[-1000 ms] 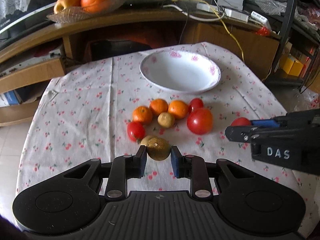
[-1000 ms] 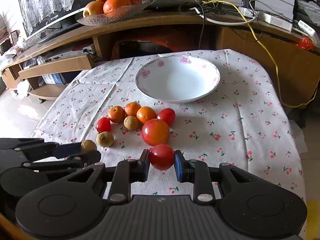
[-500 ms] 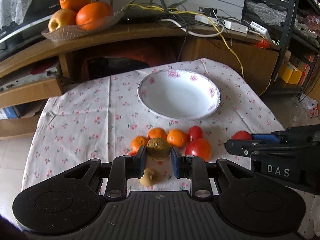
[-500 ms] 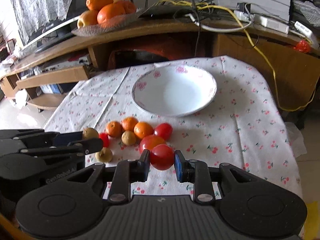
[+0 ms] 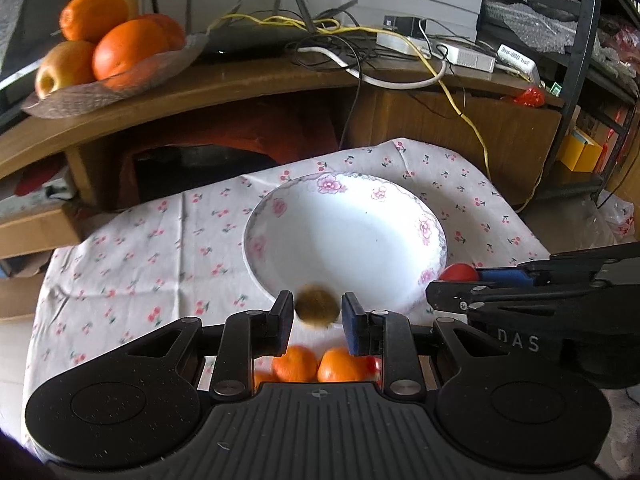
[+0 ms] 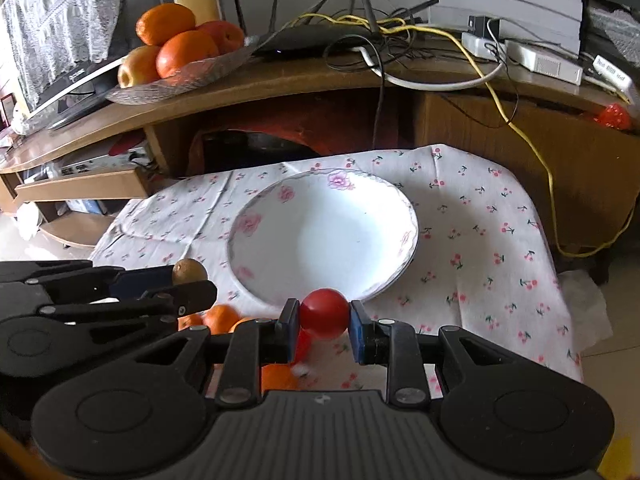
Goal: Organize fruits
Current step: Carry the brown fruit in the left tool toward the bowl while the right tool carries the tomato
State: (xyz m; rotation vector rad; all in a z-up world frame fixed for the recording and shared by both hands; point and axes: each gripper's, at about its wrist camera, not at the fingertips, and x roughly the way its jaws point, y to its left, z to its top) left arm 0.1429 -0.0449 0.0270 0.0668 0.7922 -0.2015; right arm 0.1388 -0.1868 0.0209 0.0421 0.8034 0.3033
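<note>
Gripping a brown kiwi [image 5: 317,305], the left gripper [image 5: 316,314] is clamped on it at the near rim of the white floral bowl [image 5: 400,216]. The right gripper [image 6: 323,322] is clamped on a red tomato [image 6: 324,313], also at the bowl's near rim. Small oranges [image 5: 316,364] lie on the cherry-print tablecloth [image 5: 132,264] below the grippers. The bowl holds no fruit.
</note>
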